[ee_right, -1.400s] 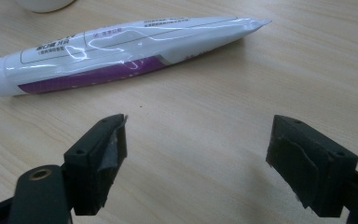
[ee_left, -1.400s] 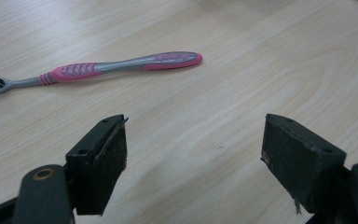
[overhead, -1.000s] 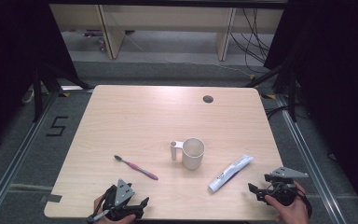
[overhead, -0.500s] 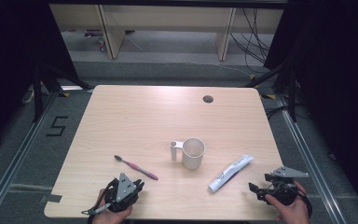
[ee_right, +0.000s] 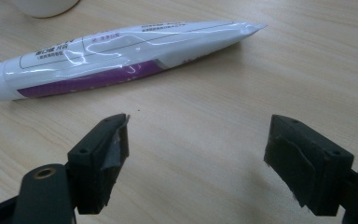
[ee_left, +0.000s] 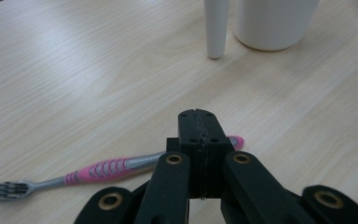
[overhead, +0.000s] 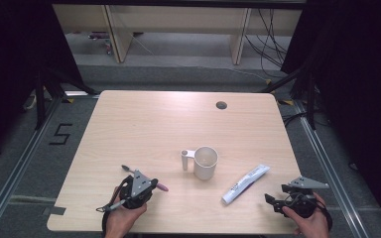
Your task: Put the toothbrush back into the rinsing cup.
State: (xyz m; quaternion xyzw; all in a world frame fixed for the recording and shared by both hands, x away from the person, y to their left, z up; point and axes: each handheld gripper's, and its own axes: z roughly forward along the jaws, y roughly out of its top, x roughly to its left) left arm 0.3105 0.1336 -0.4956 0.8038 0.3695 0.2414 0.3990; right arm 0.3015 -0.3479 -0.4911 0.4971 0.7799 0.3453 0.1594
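A pink and grey toothbrush (overhead: 162, 187) (ee_left: 98, 170) lies on the wooden table (overhead: 144, 129), bristles to the left. My left gripper (overhead: 150, 185) (ee_left: 198, 123) hovers over its handle; the jaws have just been closing and now meet, shut, with nothing seen between them. The brush runs crosswise beneath them, its pink end poking out to the right. A white mug (overhead: 206, 161) (ee_left: 272, 23) stands beyond, its handle (ee_left: 216, 28) toward me. A white and purple toothpaste tube (overhead: 245, 184) (ee_right: 121, 51) lies just ahead of my right gripper (overhead: 272, 199) (ee_right: 200, 135), which is open and empty.
A round cable hole (overhead: 222, 105) sits near the table's far edge. Dark curtains, frame rails and cables surround the table. The mug's base (ee_right: 42, 5) shows at the top left of the right gripper view. The front edge of the table is close under both hands.
The left gripper has moved up the table onto the toothbrush handle and its jaws have gone from wide open to shut. The right gripper, mug and tube have stayed put.
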